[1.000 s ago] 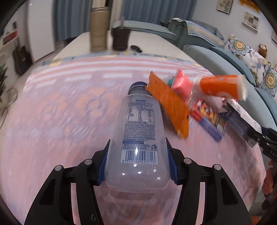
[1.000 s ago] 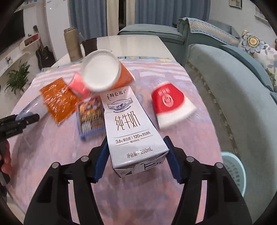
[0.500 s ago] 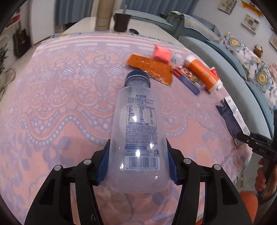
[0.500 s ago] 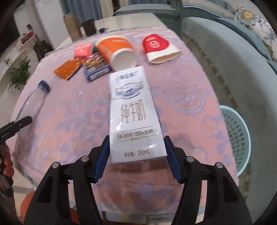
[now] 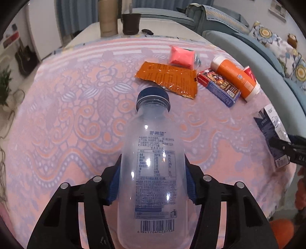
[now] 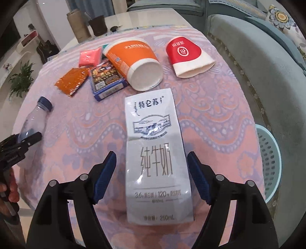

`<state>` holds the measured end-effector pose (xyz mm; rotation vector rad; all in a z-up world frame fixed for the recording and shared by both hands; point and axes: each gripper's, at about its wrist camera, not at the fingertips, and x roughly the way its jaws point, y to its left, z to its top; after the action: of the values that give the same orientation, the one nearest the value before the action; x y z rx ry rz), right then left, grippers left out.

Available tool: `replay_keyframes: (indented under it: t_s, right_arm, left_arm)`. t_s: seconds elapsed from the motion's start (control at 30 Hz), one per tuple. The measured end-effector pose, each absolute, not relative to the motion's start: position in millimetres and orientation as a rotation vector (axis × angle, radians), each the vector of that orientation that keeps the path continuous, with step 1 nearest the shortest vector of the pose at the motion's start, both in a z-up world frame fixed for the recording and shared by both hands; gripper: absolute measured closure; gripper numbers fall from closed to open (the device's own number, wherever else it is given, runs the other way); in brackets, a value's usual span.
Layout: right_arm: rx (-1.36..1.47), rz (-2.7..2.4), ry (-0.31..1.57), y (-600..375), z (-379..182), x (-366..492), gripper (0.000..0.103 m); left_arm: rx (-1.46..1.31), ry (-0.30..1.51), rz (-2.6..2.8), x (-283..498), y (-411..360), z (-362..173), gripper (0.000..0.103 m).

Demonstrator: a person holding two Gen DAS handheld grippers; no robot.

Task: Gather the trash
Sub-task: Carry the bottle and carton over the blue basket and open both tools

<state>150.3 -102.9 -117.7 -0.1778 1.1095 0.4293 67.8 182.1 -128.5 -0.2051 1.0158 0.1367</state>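
My left gripper (image 5: 153, 180) is shut on a clear plastic bottle (image 5: 153, 172) with a blue cap, held over the near part of the table. My right gripper (image 6: 152, 172) is open, its blue pads apart from the white milk carton (image 6: 155, 153) that lies between them on the cloth. Further back lie an orange paper cup (image 6: 133, 63), a red paper cup (image 6: 187, 55), a blue snack box (image 6: 106, 80), an orange wrapper (image 6: 71, 80) and a pink packet (image 6: 89, 56). The bottle also shows at the left in the right wrist view (image 6: 36, 118).
A pink and lilac patterned tablecloth (image 5: 67, 115) covers the table. A light blue perforated basket (image 6: 269, 159) stands on the floor to the right, beside a teal sofa (image 6: 258, 57). A tan flask (image 5: 108, 17) and a dark cup (image 5: 131, 23) stand at the far end.
The right gripper has opened and the milk carton now lies free between its fingers. The left gripper still holds the bottle and has shifted a little over the table.
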Motion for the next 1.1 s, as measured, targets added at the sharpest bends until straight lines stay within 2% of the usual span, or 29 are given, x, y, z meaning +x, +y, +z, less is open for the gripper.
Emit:
replay_keyframes:
  t_s: [0.07,0.37,0.63,0.87,1.1]
  right_arm:
    - [-0.171,0.434,1.113,-103,-119,152,0.050]
    - [-0.165,0.425,0.952,-121,-83,142,0.051]
    - [-0.083,0.355,0.782,-179,-29,143,0.051]
    - [-0.016,0.236,0.685,-250,-8,148,0.051]
    - [0.110,0.111,0.710,-329,-29,162,0.051]
  left_arm:
    - [-0.218,0.990,0.101,65,180,-126,0.050]
    - [-0.244,0.773,-0.046,69,138,-74,0.050]
    - [-0.249,0.611,-0.271,109,55,-22,0.050]
    - [-0.195,0.572,-0.400,143,-28,-5,0.050]
    - [-0.154,0.592,-0.509,176,-98,-12,0.050]
